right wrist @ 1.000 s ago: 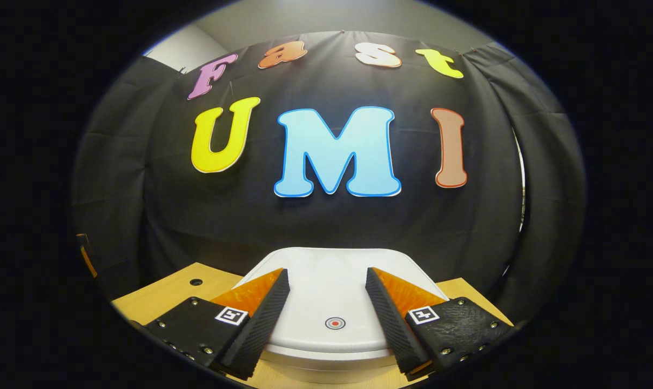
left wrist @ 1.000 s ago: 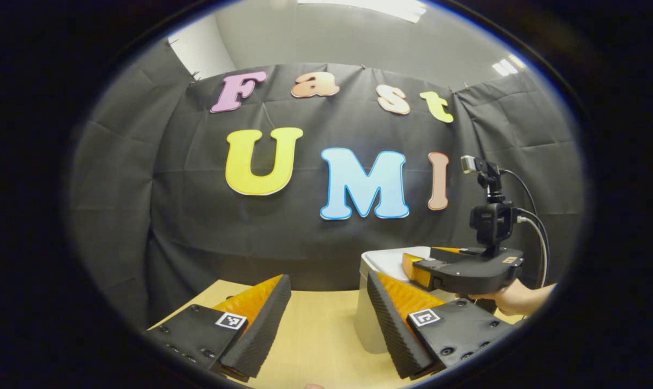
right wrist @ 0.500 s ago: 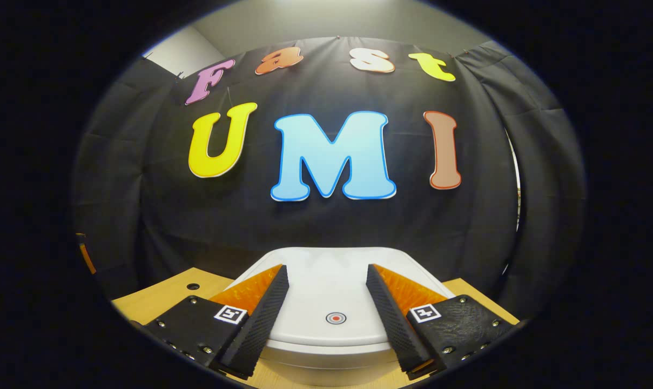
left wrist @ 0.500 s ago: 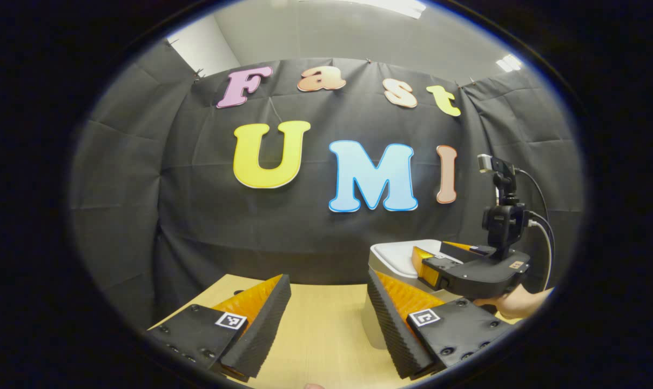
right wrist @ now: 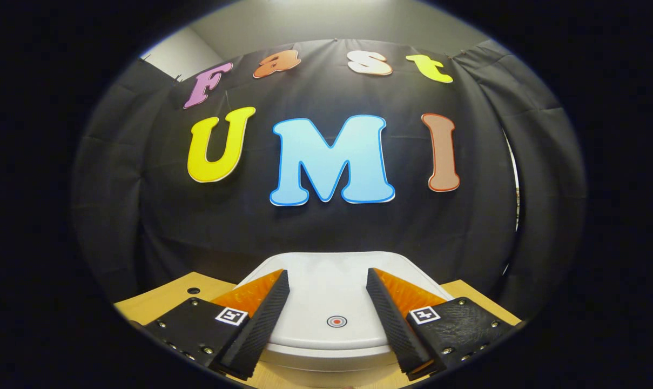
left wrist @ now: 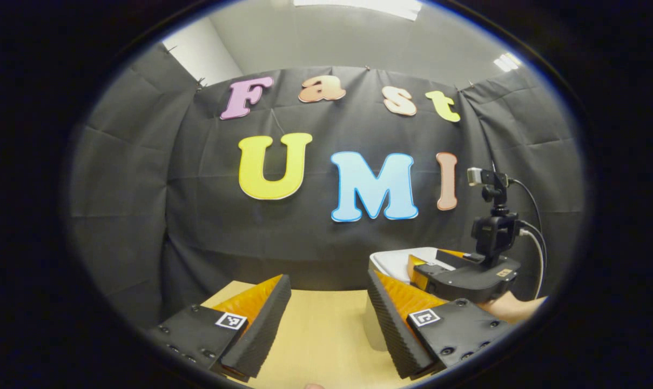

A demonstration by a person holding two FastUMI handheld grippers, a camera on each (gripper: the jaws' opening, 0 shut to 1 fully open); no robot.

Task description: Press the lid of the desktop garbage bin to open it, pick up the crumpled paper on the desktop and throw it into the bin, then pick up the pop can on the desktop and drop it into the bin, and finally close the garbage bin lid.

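The white garbage bin (right wrist: 326,351) stands on the wooden desktop (right wrist: 159,294) with its lid (right wrist: 329,294) down, a small red-ringed button (right wrist: 336,322) near the lid's front edge. My right gripper (right wrist: 326,281) hovers open just above the lid, one finger on each side of the button. In the left gripper view the bin (left wrist: 394,262) sits to the right, with the right gripper (left wrist: 458,273) and the hand (left wrist: 512,309) holding it over its top. My left gripper (left wrist: 326,283) is open above bare desktop (left wrist: 321,329), left of the bin.
The black cloth wall (right wrist: 326,227) runs close behind the bin and the desk's far edge. A small round hole (right wrist: 194,290) is in the desktop at the left. A camera with cables (left wrist: 493,216) rides on the right gripper.
The right gripper has dipped slightly toward the lid while staying over it. The left gripper's view has shifted a little, so the bin sits a bit further right and lower.
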